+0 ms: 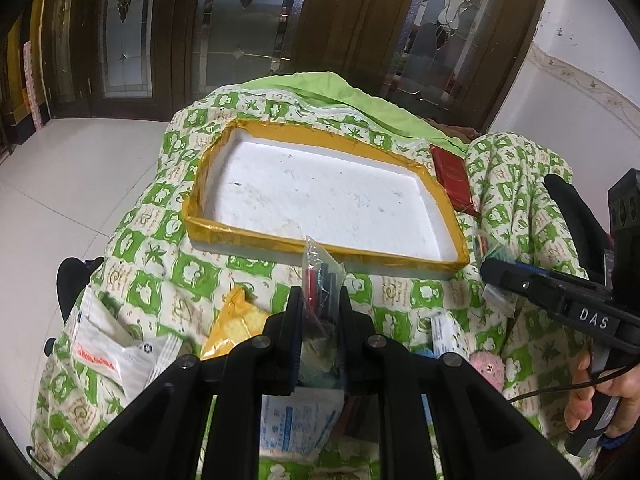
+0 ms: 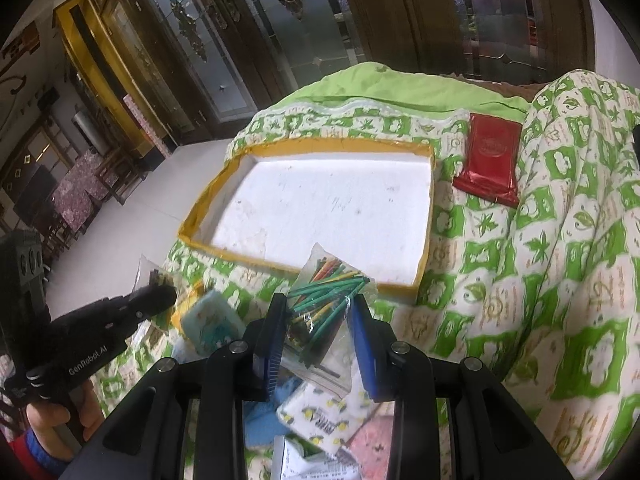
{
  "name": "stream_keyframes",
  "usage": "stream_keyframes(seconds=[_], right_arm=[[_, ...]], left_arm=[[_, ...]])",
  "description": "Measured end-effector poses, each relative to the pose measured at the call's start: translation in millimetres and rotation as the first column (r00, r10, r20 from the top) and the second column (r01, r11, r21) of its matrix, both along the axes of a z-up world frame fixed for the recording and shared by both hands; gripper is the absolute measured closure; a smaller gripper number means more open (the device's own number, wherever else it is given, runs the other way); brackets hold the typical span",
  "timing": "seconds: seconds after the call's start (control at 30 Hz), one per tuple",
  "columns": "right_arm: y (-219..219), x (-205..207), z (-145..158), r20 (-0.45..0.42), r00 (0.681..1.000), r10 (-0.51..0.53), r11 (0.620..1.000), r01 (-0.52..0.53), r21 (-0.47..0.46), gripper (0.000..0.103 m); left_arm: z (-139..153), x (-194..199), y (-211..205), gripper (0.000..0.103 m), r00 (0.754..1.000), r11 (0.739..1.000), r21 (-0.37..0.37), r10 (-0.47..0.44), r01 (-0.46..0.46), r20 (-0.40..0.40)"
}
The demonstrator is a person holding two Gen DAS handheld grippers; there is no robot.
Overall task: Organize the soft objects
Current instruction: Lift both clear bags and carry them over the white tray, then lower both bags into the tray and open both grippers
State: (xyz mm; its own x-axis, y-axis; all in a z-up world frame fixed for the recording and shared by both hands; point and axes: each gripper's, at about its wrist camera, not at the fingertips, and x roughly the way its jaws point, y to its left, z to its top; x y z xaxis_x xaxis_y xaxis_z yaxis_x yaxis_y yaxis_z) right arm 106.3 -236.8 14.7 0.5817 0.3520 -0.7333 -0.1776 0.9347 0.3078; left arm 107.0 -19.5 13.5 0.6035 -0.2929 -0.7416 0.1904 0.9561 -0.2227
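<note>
A shallow white foam tray with a yellow taped rim [image 1: 320,246] [image 2: 404,286] lies on a green-and-white patterned quilt. My left gripper [image 1: 318,300] is shut on a clear bag of red and dark items [image 1: 320,276], held just before the tray's near rim. My right gripper [image 2: 320,308] is shut on a clear bag of green sticks [image 2: 328,300], also near the tray's front edge. The right gripper also shows in the left wrist view [image 1: 494,274], and the left gripper in the right wrist view [image 2: 160,294].
A red foil packet [image 1: 454,178] [image 2: 490,160] lies right of the tray. Soft packets crowd the near quilt: a white pouch [image 1: 112,344], a yellow packet [image 1: 236,316], a pink plush [image 1: 488,366], tissue packs [image 2: 324,414] [image 2: 210,322]. White tiled floor lies left, dark glazed doors behind.
</note>
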Motion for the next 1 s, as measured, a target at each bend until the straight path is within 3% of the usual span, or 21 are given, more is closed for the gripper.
stream_keyframes(seconds=[0.57,1.0], right_arm=[[0,56,-8,-0.024,0.999,-0.025,0.999,0.024,-0.025,0.069],[-2,87,-27,-0.062,0.997,-0.034,0.998,0.031,-0.049,0.069]], left_arm=[[1,74,1,0.089,0.999,1.000,-0.005,0.009,-0.009,-0.041],[-13,113,-4,0.089,0.997,0.999,0.033,0.019,-0.017,-0.068]])
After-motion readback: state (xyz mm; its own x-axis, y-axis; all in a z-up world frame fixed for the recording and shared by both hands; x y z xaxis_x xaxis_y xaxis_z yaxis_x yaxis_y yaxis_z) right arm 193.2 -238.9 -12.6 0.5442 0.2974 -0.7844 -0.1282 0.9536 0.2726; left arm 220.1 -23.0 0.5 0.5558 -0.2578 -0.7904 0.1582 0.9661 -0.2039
